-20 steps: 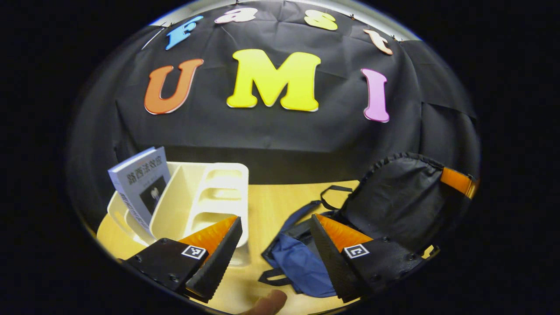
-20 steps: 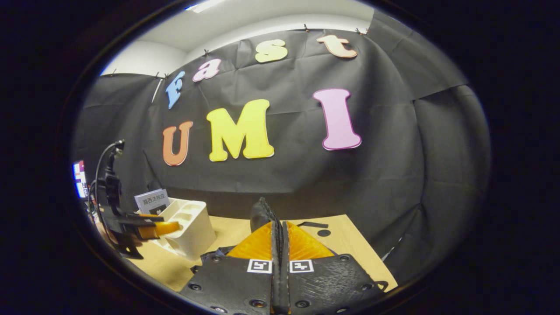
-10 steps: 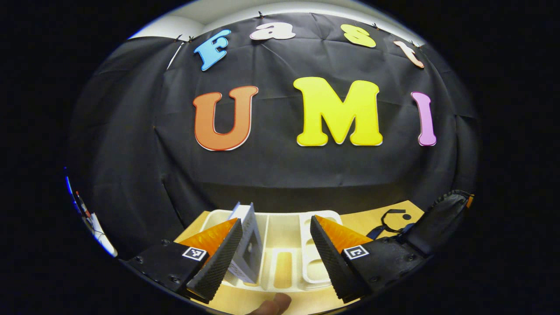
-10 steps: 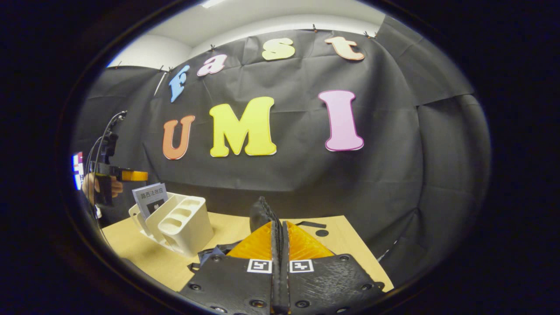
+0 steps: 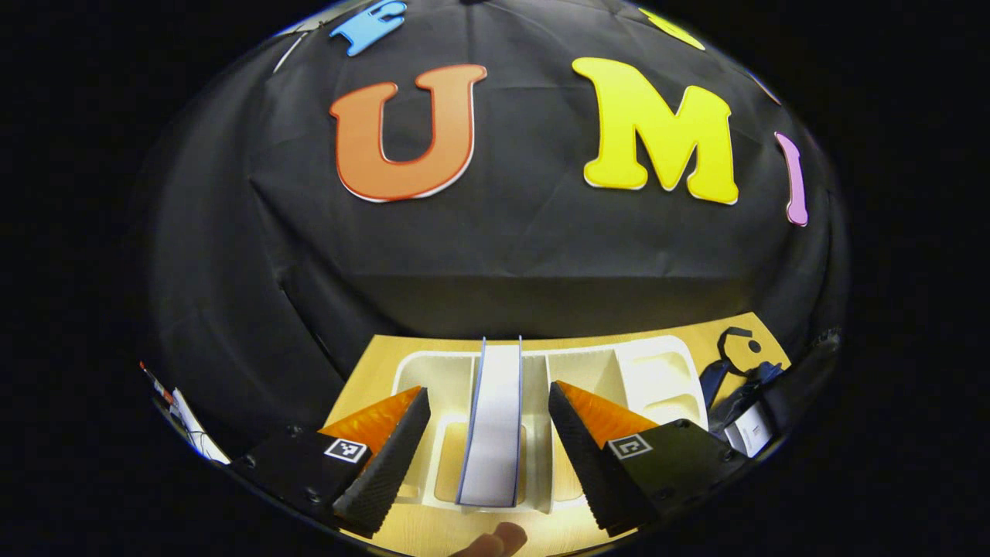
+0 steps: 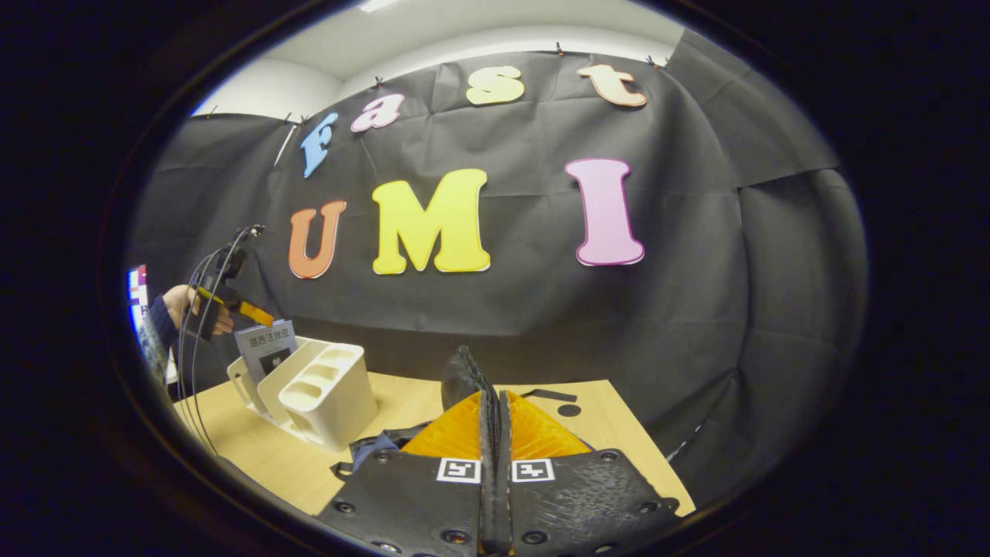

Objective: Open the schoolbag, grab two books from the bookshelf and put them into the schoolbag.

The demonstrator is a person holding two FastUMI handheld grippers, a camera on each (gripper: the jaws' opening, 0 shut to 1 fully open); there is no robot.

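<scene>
I have swung my left claw point(image 5: 487, 433) over from the schoolbag point(image 6: 464, 379) so its open fingers now sit on both sides of the 1 book point(image 5: 491, 418) standing in the bookshelf point(image 5: 665, 371), ready to pinch, while my right claw point(image 6: 493, 464) stays clenched on the bag's flap.

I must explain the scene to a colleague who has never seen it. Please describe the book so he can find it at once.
On the wooden table before the black cloth wall stands a cream plastic bookshelf with several slots. The book stands upright in one slot, between the open jaws of the left gripper. It is the only book there, pale-covered; the neighbouring slots are empty.
</scene>
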